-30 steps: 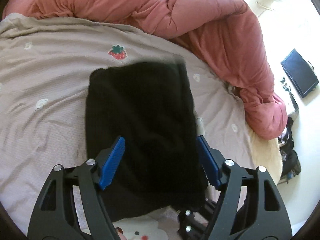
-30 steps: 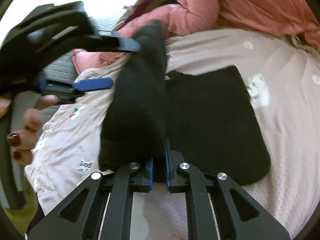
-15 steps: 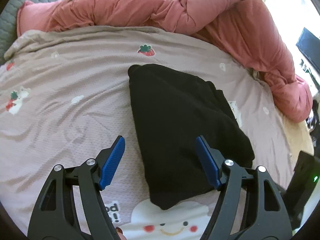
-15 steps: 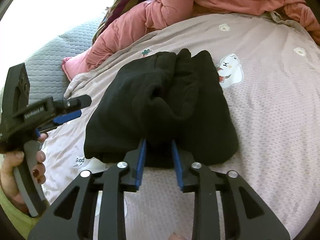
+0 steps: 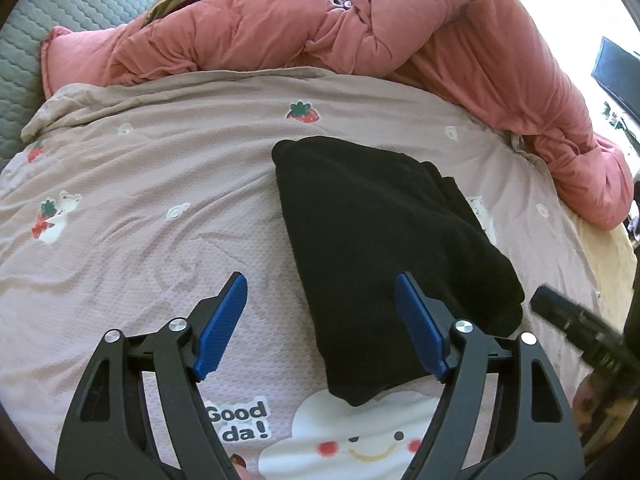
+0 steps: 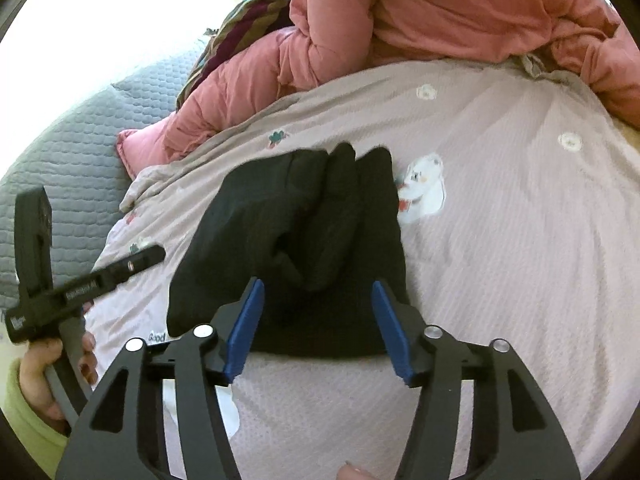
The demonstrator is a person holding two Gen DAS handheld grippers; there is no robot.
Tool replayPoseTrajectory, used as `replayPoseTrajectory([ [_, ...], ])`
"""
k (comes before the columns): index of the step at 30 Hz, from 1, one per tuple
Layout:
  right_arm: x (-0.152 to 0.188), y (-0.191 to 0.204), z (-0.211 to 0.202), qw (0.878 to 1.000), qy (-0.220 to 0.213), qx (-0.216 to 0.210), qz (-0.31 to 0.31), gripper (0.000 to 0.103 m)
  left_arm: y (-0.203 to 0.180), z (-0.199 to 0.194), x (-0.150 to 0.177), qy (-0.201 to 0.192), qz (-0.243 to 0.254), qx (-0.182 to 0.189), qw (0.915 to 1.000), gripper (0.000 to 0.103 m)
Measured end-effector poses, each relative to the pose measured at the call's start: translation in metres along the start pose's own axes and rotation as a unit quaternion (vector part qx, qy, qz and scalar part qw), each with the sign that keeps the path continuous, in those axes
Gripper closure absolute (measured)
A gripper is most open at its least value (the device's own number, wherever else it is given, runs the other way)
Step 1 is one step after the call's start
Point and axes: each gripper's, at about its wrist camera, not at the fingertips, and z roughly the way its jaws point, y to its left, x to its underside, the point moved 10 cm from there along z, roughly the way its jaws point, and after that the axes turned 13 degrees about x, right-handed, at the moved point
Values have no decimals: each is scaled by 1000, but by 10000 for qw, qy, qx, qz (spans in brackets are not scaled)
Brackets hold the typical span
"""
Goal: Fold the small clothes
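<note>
Both grippers hold nothing. Left wrist view: the left gripper (image 5: 320,320) hovers, jaws apart, above the folded black garment (image 5: 384,240) mid-bedsheet (image 5: 140,200). Right wrist view: the right gripper (image 6: 318,328), jaws apart, frames the garment's near edge, probably having let the fold settle.

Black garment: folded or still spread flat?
Folded. The black garment lies on the bedsheet as a narrow bundle with layers doubled over on top. Both the left gripper and right gripper are open, clear of it.
</note>
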Motion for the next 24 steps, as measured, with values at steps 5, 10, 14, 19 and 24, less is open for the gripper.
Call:
replayPoseTrajectory([
  [5,-26,4,0,10000,-61,-46,-63,43,5,2,3,21,-65,17,10000,33],
  [10,-49,14,15,9995,174,-176,-205,43,7,4,7,6,-98,117,9999,33],
  [14,-60,24,41,9978,517,-290,-280,42,2,9,10,13,-81,255,9996,33],
  [19,-71,25,83,9943,992,-325,-216,42,-2,19,17,140,-47,323,9994,33],
  [24,-75,17,114,9919,1257,-166,6,42,-4,23,19,203,41,367,9991,33],
])
